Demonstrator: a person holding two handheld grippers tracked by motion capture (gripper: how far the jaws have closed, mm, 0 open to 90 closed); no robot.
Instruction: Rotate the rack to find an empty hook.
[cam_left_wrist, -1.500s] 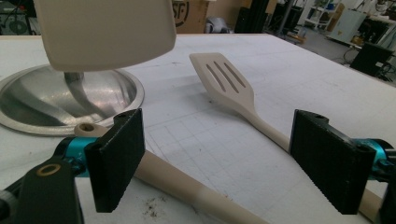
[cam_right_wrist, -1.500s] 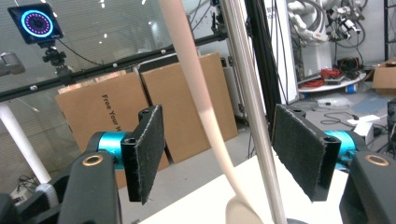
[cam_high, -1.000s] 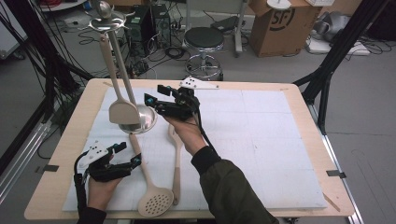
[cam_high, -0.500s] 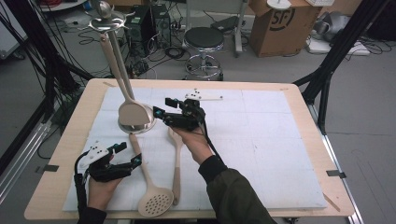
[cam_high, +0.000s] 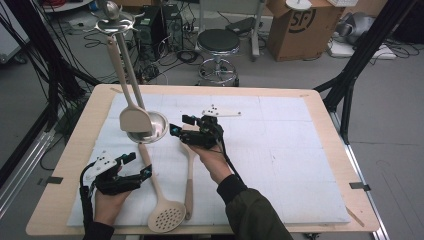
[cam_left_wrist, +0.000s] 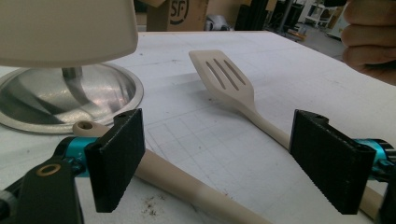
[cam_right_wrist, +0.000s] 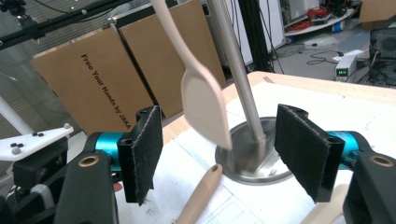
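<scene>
Both sets of jaws stand wide, nothing gripped. R gripper (cam_high: 186, 131) has dropped vs a sec ago, now low just beside the steel stand base (cam_high: 156, 131), over the slotted spatula (cam_high: 189, 170) head. Probably lining up a pick to hang it w/ the spatula on the stand (cam_high: 134, 119). L gripper (cam_high: 134, 165) hasn't moved, straddling the skimmer (cam_high: 159, 200) handle, near side of base.

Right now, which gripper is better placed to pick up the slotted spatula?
Right. The right gripper hangs open over the slotted spatula near its head; the left gripper sits open beside the skimmer.
</scene>
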